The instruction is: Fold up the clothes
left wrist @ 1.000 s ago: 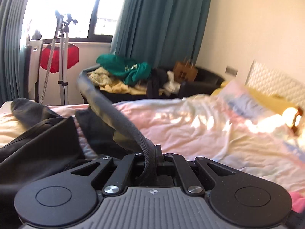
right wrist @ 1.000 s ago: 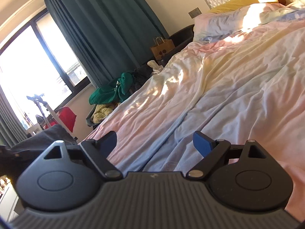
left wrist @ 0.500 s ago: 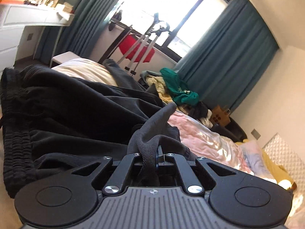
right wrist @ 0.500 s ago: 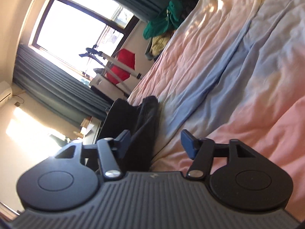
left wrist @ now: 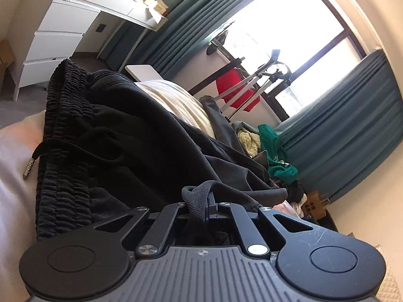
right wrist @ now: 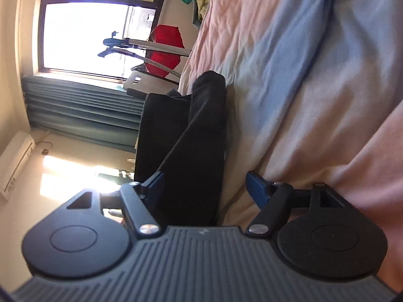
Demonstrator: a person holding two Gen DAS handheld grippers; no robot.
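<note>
Left gripper [left wrist: 210,207] pinches black trousers [left wrist: 131,136], seemingly window-pointing.

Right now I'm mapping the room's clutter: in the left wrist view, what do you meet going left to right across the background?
White drawers → white pillow → red cloth on the stand → green garment → teal curtain.
</note>
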